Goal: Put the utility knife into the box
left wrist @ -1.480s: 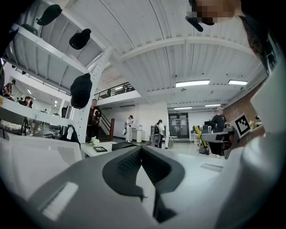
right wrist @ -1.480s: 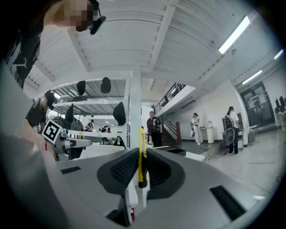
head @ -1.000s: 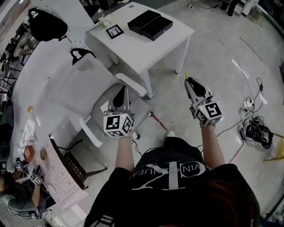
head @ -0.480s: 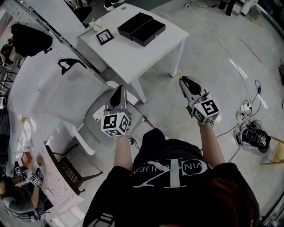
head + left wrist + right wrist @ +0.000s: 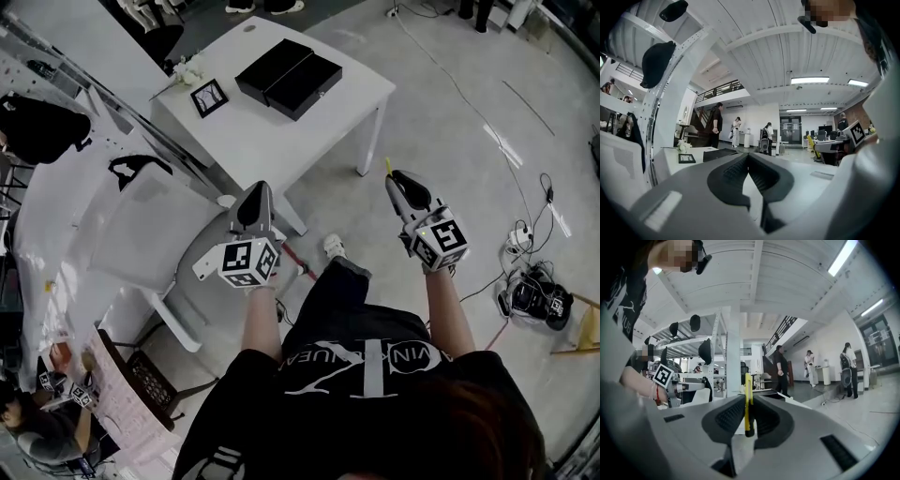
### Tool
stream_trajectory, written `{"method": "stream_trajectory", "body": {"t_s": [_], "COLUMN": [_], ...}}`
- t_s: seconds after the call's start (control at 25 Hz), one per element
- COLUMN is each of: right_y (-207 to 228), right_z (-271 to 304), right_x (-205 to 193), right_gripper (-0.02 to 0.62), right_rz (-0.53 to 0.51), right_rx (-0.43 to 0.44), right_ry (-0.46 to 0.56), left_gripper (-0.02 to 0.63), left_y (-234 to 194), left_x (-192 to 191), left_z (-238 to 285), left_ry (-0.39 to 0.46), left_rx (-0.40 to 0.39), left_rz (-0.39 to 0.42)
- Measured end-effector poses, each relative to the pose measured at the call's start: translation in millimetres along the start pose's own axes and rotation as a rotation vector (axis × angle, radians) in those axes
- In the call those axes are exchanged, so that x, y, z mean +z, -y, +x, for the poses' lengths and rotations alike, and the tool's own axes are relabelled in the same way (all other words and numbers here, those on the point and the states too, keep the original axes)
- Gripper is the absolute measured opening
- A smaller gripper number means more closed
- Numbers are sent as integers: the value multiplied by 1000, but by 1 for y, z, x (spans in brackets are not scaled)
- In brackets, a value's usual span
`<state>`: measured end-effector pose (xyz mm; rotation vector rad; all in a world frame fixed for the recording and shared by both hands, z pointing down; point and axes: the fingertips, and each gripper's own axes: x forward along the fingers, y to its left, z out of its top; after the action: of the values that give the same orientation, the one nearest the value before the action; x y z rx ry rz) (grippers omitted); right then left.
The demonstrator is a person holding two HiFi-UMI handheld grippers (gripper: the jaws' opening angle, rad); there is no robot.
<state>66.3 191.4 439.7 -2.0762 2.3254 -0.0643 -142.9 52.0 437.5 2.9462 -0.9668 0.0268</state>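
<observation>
From above, the person stands short of the white table (image 5: 246, 127), where the black box (image 5: 289, 78) lies open, the left gripper (image 5: 255, 195) and right gripper (image 5: 397, 180) both held out over the floor, a yellow tip of the utility knife (image 5: 386, 167) poking past the right one. Looking along the left gripper (image 5: 748, 157), its jaws meet at the tips with nothing between them. Along the right gripper (image 5: 749, 401), the jaws are clamped on the utility knife (image 5: 748, 390), standing on edge, well apart from the box.

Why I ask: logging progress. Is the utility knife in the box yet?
Out: the right gripper is shut on the yellow utility knife, far from the black box.
</observation>
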Motion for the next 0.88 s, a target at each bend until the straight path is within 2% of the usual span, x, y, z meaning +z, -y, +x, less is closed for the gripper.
{"method": "stream_trajectory", "body": {"t_s": [0.48, 0.88], "right_y": [67, 101], "right_z": [107, 188], "right_x": [9, 10], "right_gripper": [63, 63], "right_rz": [15, -1], "right_rx": [56, 125], "right_ry": [-32, -71], "left_gripper": [11, 11], "left_y": [-52, -97], "left_x": [9, 2], "left_z": [119, 186], "left_ry": [-16, -39], "left_rx": [17, 46], "left_rz": [-23, -46]}}
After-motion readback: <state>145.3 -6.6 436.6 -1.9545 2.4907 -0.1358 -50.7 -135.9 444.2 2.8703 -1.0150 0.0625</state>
